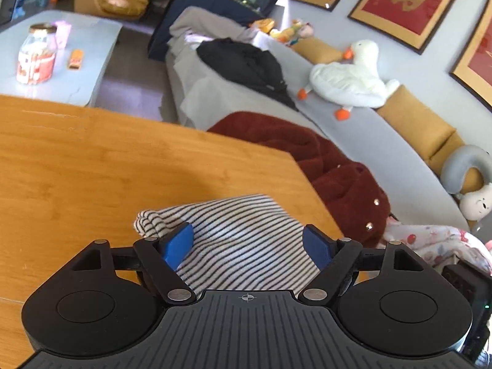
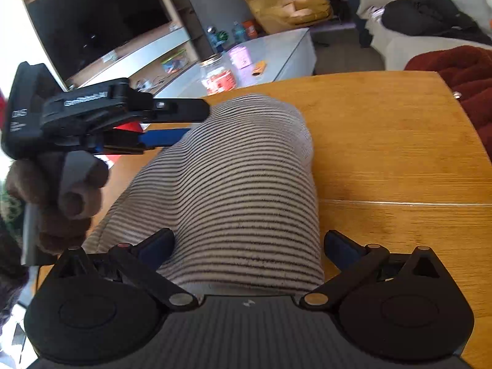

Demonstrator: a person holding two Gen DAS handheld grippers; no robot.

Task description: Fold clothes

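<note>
A black-and-white striped garment (image 1: 240,230) lies bunched on the wooden table (image 1: 92,169), near its right corner. My left gripper (image 1: 247,246) stands open over it, blue pads (image 1: 178,243) wide apart with the cloth between and under them. In the right wrist view the striped garment (image 2: 246,169) bulges up in a rounded hump on the table (image 2: 384,138). My right gripper (image 2: 249,246) is open, its fingers on either side of the hump's near end. A hand holds the left gripper (image 2: 196,120) at the left, its fingers reaching the garment's upper left edge.
A dark red fleece (image 1: 332,166) drapes off the grey sofa (image 1: 369,129) just beyond the table's corner. A black jacket (image 1: 246,61) and a white goose plush (image 1: 347,77) lie farther along. A low white table (image 1: 77,70) carries a jar (image 1: 37,55).
</note>
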